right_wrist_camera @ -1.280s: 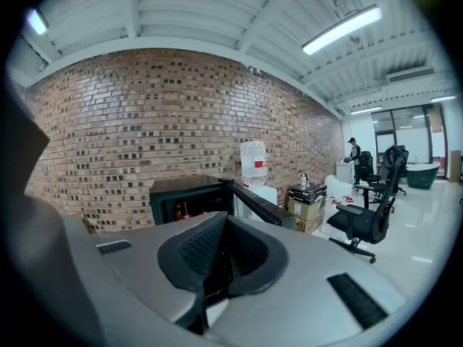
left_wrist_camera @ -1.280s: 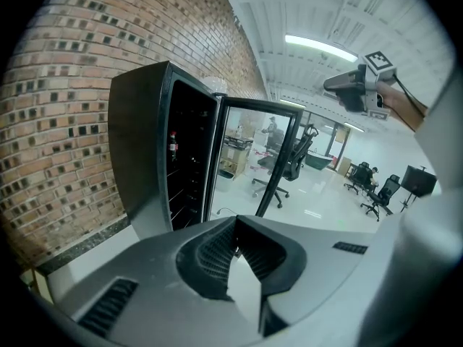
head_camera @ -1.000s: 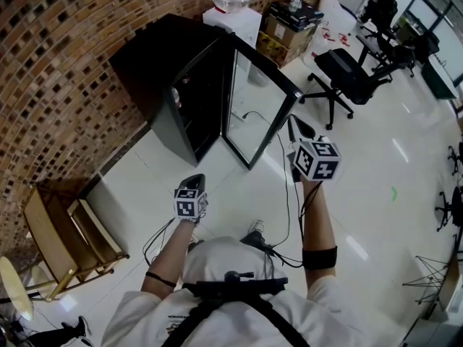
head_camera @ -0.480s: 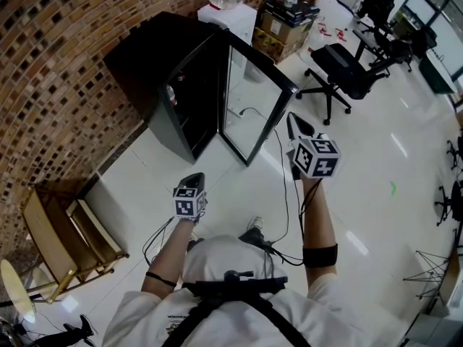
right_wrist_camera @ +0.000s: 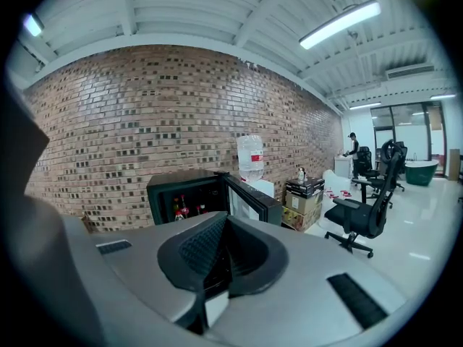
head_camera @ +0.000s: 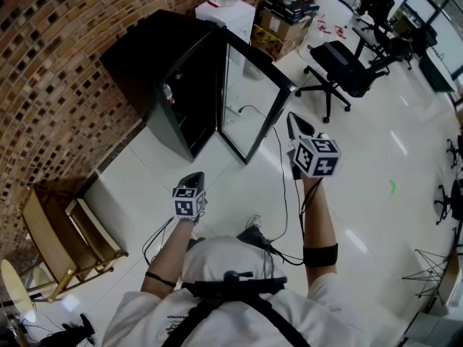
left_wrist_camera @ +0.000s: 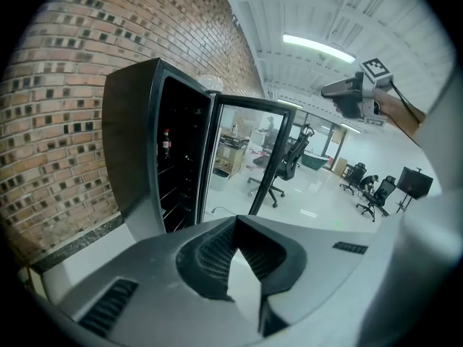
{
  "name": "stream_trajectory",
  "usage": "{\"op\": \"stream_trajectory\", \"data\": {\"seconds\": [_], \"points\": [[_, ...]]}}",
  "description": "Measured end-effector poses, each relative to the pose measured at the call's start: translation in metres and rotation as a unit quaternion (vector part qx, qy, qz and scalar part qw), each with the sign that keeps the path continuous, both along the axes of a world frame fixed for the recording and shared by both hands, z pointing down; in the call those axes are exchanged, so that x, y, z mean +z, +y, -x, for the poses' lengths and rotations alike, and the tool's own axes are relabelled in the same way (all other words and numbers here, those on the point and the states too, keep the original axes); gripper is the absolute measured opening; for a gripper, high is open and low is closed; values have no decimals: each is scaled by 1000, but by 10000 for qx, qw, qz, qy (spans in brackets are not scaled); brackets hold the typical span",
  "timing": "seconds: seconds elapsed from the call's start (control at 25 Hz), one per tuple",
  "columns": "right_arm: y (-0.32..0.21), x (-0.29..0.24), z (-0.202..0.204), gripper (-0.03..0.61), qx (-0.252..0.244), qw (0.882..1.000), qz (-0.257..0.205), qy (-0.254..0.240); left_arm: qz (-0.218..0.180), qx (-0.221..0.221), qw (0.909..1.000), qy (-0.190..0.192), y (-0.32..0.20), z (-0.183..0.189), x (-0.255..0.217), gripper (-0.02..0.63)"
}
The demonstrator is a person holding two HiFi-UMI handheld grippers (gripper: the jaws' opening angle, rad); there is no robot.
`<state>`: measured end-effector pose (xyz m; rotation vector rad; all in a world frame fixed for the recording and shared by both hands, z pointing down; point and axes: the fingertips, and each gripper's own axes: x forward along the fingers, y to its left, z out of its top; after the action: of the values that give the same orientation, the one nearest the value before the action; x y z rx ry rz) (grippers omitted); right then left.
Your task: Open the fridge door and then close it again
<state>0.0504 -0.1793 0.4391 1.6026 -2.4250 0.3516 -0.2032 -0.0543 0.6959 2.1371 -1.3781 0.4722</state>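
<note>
A black fridge [head_camera: 155,63] stands against the brick wall with its glass door [head_camera: 249,100] swung wide open; bottles show inside [right_wrist_camera: 179,208]. My right gripper [head_camera: 293,125] is held up just right of the door's free edge, apart from it, shut and empty. My left gripper [head_camera: 193,179] hangs lower over the white floor in front of the fridge, also shut with nothing in it. From the left gripper view, the fridge [left_wrist_camera: 141,143] and its door [left_wrist_camera: 257,157] lie ahead, and the right gripper [left_wrist_camera: 347,96] floats at upper right.
A water dispenser [head_camera: 226,6] and stacked boxes [head_camera: 286,16] stand right of the fridge. A black office chair [head_camera: 343,71] sits beyond the door. A wooden chair [head_camera: 61,230] is at the left, and a cable [head_camera: 286,194] runs across the floor.
The head view has drifted a little, so the fridge sits slightly higher and further left. The door stays open and both grippers hold their places.
</note>
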Motion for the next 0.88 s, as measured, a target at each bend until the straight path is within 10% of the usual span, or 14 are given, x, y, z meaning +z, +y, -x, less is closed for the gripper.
{"op": "stream_trajectory", "data": {"seconds": [0.32, 0.52, 0.88], "points": [[-17, 18, -19, 23, -170, 9997, 183, -35, 38, -38, 10000, -14, -8, -15, 9, 0], [-49, 28, -42, 209, -526, 9972, 433, -320, 57, -99, 9999, -22, -14, -29, 13, 0], [-119, 23, -62, 250, -1182, 9845, 739, -1063, 168, -342, 9993, -24, -21, -50, 28, 0]]}}
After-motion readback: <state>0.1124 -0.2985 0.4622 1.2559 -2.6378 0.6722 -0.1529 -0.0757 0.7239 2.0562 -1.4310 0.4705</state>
